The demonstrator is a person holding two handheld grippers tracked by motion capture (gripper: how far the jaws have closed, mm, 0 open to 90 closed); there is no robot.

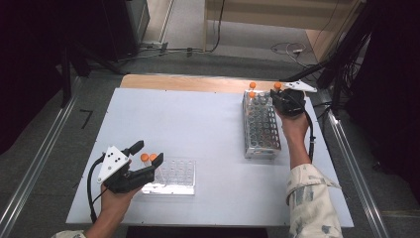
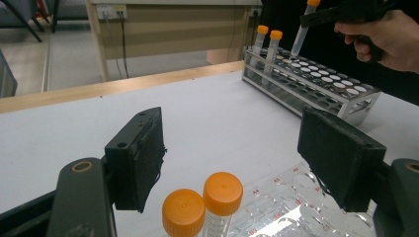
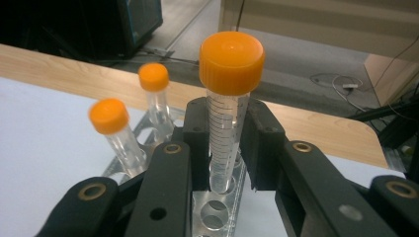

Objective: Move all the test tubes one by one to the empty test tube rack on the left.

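A pale blue-white table top (image 1: 198, 129) takes up the middle of the high view, with a strip of bare wood along its far edge. Around it lies a grey floor (image 1: 237, 42), dark at the upper left and upper right of the frame, with loose cables near the top. Metal rails run down both sides.

At the right of the high view, a long metal tube rack (image 1: 261, 130) stands on the table, running from the frame's middle towards the top. Two orange-capped tubes (image 3: 128, 133) stand upright at its far end. At the lower left lies a flat clear plastic rack (image 1: 173, 177), with another pair of capped tubes (image 2: 205, 207) standing side by side at its left end.

The right gripper (image 1: 286, 103) is over the far end of the metal rack, its jaws clamped on a clear, graduated tube (image 3: 225, 133) with a ribbed orange cap. In the right gripper view, that tube stands upright at the centre of the frame, its tip just above the rack's holes.

The left gripper (image 1: 143, 158) sits at the clear rack's left end, jaws apart with nothing between the pads, the two capped tubes just below them.
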